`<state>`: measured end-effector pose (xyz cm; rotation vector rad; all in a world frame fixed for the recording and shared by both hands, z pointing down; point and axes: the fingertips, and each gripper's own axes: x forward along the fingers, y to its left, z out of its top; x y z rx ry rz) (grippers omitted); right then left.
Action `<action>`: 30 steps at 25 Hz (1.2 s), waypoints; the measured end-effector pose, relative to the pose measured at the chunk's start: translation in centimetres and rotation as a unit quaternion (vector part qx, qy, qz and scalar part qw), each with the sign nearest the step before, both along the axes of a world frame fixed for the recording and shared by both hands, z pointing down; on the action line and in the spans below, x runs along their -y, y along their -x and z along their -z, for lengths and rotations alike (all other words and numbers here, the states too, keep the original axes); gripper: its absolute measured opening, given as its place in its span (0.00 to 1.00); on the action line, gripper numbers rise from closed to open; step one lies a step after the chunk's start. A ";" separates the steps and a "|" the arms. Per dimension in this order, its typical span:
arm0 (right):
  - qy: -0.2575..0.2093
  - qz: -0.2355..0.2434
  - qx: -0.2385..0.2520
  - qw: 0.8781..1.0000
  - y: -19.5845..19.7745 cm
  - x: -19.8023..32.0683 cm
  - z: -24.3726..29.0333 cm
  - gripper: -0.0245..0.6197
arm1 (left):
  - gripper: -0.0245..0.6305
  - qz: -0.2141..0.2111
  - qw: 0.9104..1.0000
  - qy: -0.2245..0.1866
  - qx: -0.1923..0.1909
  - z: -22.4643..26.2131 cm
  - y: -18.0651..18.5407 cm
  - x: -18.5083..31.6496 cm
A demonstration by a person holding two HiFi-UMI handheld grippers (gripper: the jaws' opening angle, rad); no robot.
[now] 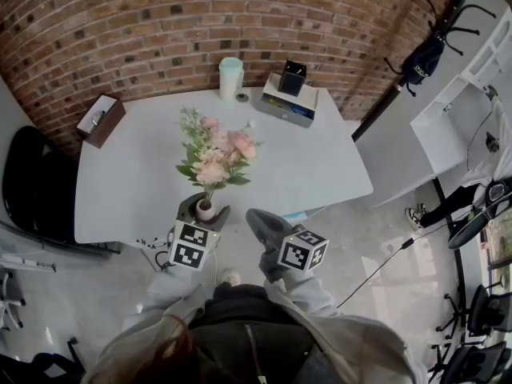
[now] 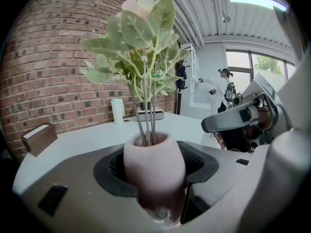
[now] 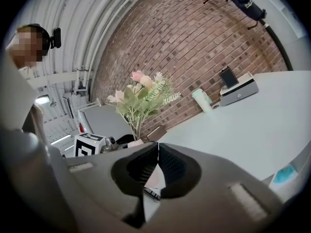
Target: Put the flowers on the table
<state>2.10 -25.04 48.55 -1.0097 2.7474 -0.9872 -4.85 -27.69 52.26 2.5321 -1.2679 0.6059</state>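
**We are holding the flowers right at the table's near edge**

We are looking across a wide bare middle on the white rounded table (image 1: 320, 166). A pale lidded cup (image 1: 231, 77), a flat white box (image 1: 290, 105) and a brown wooden tissue box (image 1: 102, 120) are lining its far edge by the red brick wall (image 1: 144, 30). Both grippers are sitting side by side before our body, pointing tablewards. The left gripper (image 1: 206, 214) is clenching the small pale pink vase (image 2: 154, 161) around its belly. The pink flowers with green leaves (image 1: 216, 154) are standing upright above those jaws. The right gripper (image 1: 254, 218) is riding alongside, its jaws pressed together on nothing.
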 end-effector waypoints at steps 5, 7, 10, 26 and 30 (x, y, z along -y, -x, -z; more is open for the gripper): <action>0.001 0.008 0.012 1.000 -1.3 1.8 0.2 0.04 | 0.43 -0.012 1.000 -0.009 -0.001 0.0 -1.8 1.5; 0.004 0.003 0.012 1.000 -1.5 2.3 0.1 0.04 | 0.43 -0.018 1.000 -0.008 0.002 0.0 -2.2 1.7; 0.006 -0.006 0.008 1.000 -2.0 2.4 0.0 0.04 | 0.43 -0.025 1.000 -0.008 0.005 0.2 -2.4 1.7; 0.027 -0.041 0.017 0.999 -4.4 6.8 -1.2 0.04 | 0.43 -0.063 0.998 -0.020 -0.003 0.3 -6.2 8.4; 0.025 -0.043 0.016 0.999 -5.6 10.0 -1.4 0.04 | 0.43 -0.062 0.998 -0.023 -0.012 0.1 -7.3 11.9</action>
